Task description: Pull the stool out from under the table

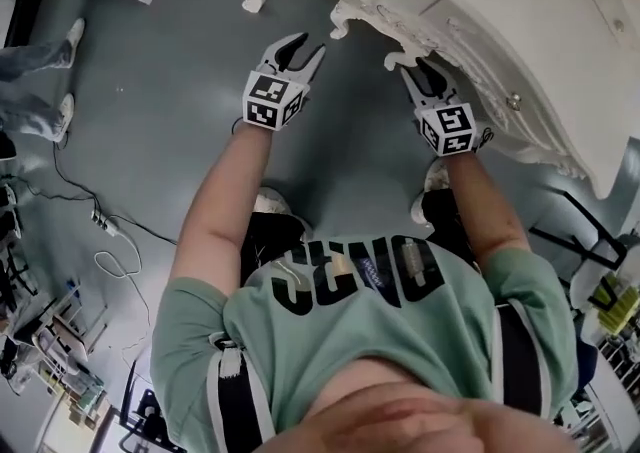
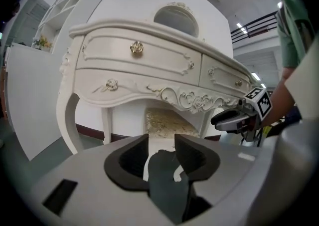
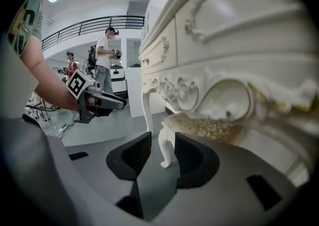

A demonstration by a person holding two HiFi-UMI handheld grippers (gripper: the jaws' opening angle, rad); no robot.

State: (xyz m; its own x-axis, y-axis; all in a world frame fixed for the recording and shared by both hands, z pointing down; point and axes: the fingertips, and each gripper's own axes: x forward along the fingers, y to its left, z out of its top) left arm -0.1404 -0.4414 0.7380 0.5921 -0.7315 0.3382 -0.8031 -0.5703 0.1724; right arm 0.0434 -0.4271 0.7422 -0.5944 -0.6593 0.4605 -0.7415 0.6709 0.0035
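The stool [image 2: 167, 121] sits under your dressing table [image 2: 149, 55], between its legs; your left gripper [image 1: 304, 47] and right gripper [image 1: 418, 71] face its front edge.

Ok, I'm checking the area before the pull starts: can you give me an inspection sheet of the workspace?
Surface: grey floor.
Job's things: stool with a patterned seat, tucked under the white carved table.
Clutter: mixed items at the floor's lower left, too small to name.
Grippers: left gripper and right gripper both open, empty, short of the stool.
Cables: power strip with loose cables on the floor, left.
Surroundings: bystanders beyond; white shelf unit.
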